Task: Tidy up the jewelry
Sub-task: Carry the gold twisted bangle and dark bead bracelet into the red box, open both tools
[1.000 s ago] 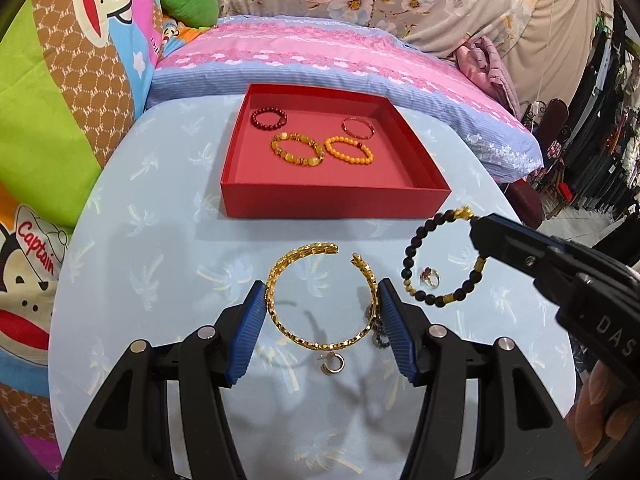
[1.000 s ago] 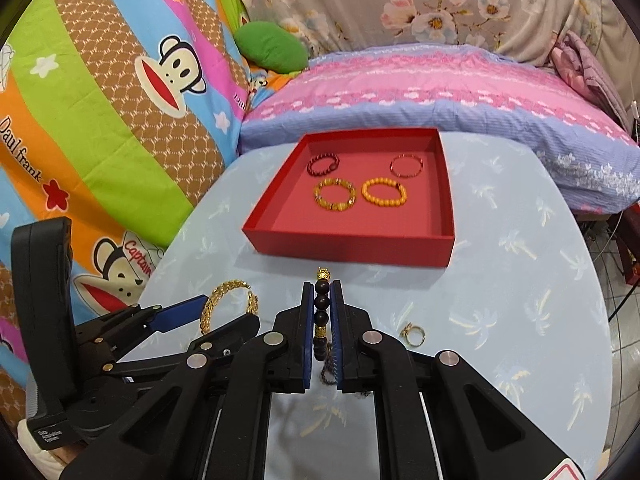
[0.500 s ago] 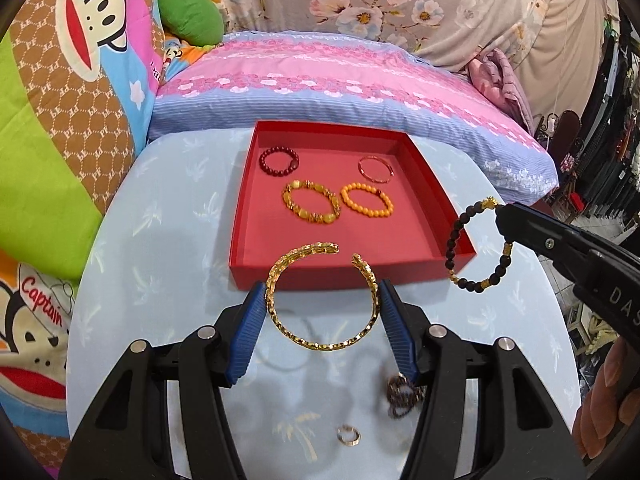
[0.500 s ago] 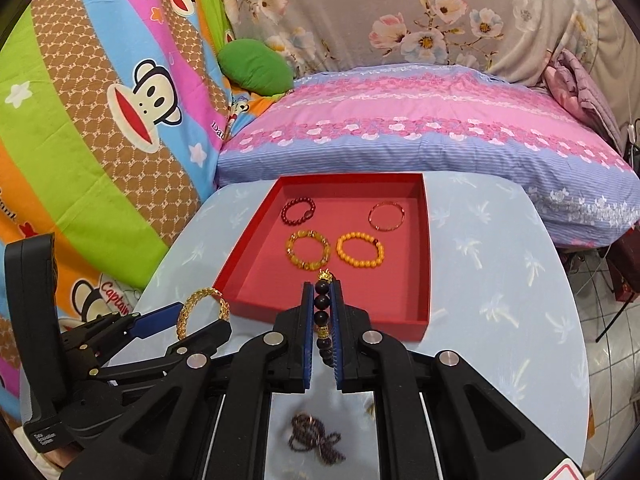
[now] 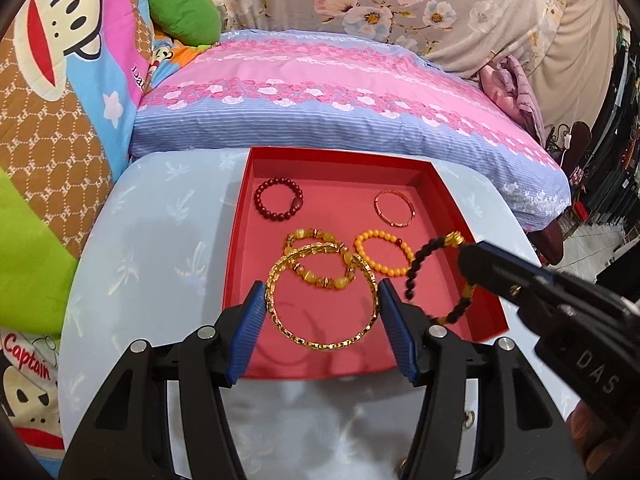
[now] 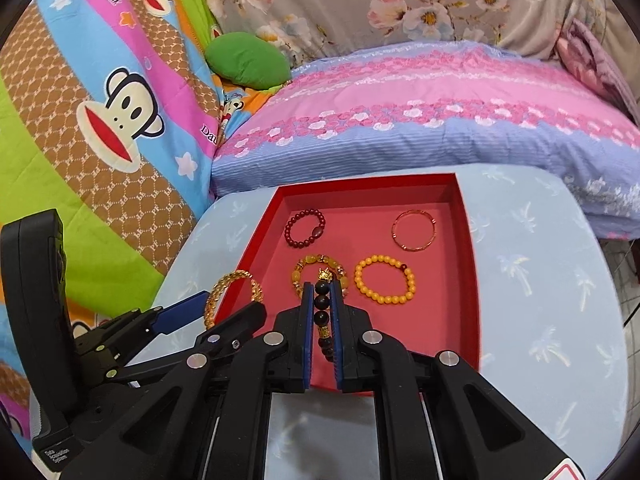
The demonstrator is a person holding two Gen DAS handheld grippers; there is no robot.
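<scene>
The left tool (image 5: pixel 323 309) clamps a gold open bangle (image 5: pixel 322 297) across its width, holding it flat above the near-left part of the red tray (image 5: pixel 240 216). The right tool (image 6: pixel 320 322) is pinched shut on a black bead bracelet (image 6: pixel 322 312), which hangs from it over the tray's near-right side. Both seem positioned for dropping onto bare tray floor, near of the four bracelets lying there: dark red (image 5: pixel 279 203), copper (image 5: pixel 395 207), amber (image 5: pixel 320 258) and orange (image 5: pixel 383 252). The tray sits on a pale blue surface (image 5: pixel 152 248).

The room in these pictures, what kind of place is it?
Probably a bedroom in a home: a pink-and-blue pillow, a cartoon monkey quilt and a floral sheet lie behind the small table.
</scene>
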